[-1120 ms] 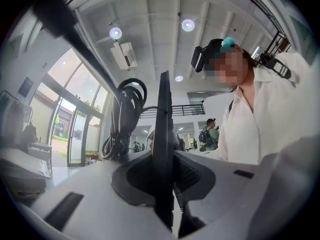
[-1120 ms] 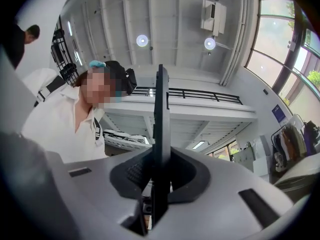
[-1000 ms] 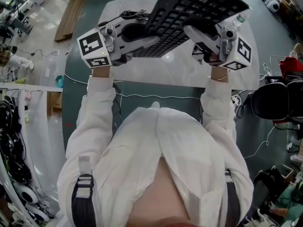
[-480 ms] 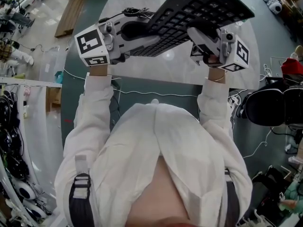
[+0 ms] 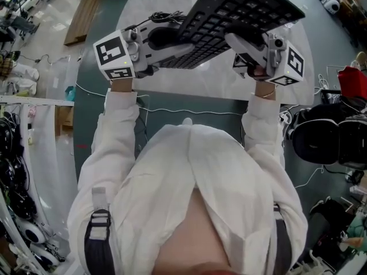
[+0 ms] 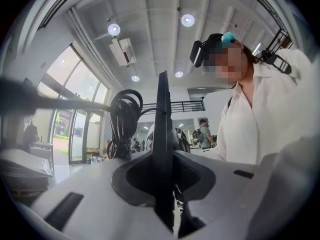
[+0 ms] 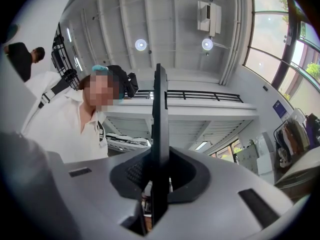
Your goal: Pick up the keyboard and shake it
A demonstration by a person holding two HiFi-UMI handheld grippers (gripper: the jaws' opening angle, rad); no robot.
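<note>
Nothing shifted: keyboard [image 5: 241,16] aloft over table [image 5: 172,79], left gripper [image 5: 180,49], right gripper [image 5: 238,42] pinching ends; cable [image 5: 163,17] beyond.

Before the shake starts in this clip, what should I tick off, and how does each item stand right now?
1. Left gripper jaws shut on the keyboard edge: ok.
2. Right gripper jaws shut on the keyboard's other edge: ok.
3. The two grips sit at opposite ends of the keyboard: ok, as the head view shows.
4. Keyboard lifted off the table: ok.
5. Coiled cable free to swing without snagging: cannot tell. It is bundled close beside the left gripper.
</note>
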